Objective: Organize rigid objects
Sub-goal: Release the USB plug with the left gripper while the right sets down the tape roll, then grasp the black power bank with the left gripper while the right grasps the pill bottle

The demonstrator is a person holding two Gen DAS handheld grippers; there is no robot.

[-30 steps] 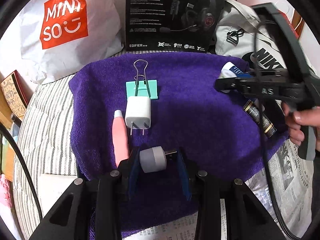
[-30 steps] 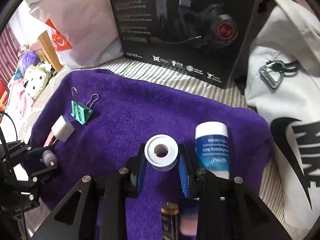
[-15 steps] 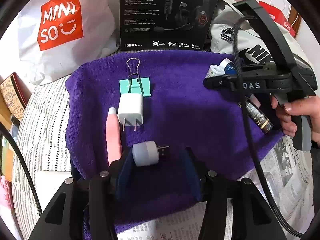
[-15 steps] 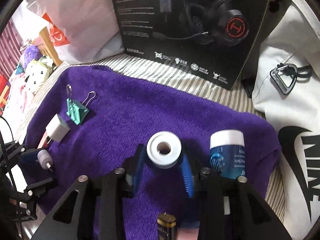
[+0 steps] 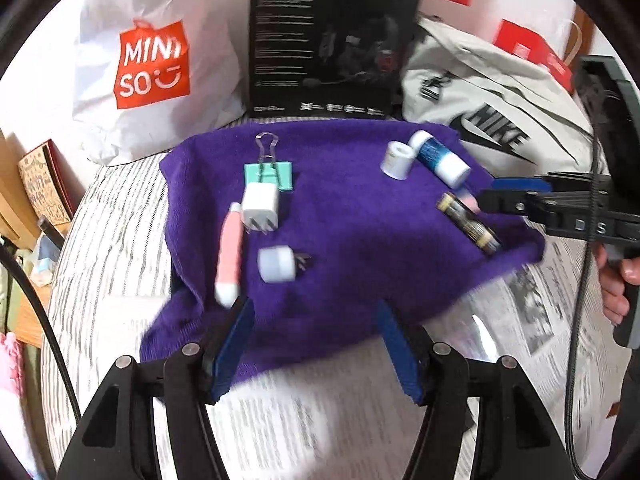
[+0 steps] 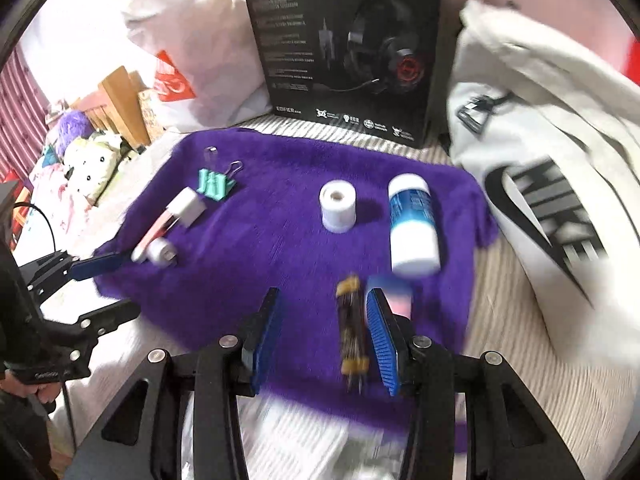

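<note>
My left tongs hang spread wide with nothing between the blue ribbed pads, over the near edge of the purple towel; my right tongs are spread too, empty, though the dark gold-banded tube lies just inside the right pad and a pink thing sits beside that pad's tip. I judge that the first risk: if I close or swing from here the pad clips the tube, which is a smooth cylinder and should roll toward the towel's near edge. The towel is thick, soft pile laid on a striped bed with newsprint at its near right corner, so nothing sits truly flat. The small white night-light with its metal plug lies toward the near left side, close to the pink tube, which reaches that near left edge and could slip off if I brush it. Farther in, the boxy white charger touches the mint binder clip, whose wire handles could snag a pad. Toward the far right corner the white spool stands on end, hollow-cored and easy to tip, just beside the lying blue-labelled bottle, round and likely to roll on a nudge. Both views are smeared, so fine contacts are unclear.
</note>
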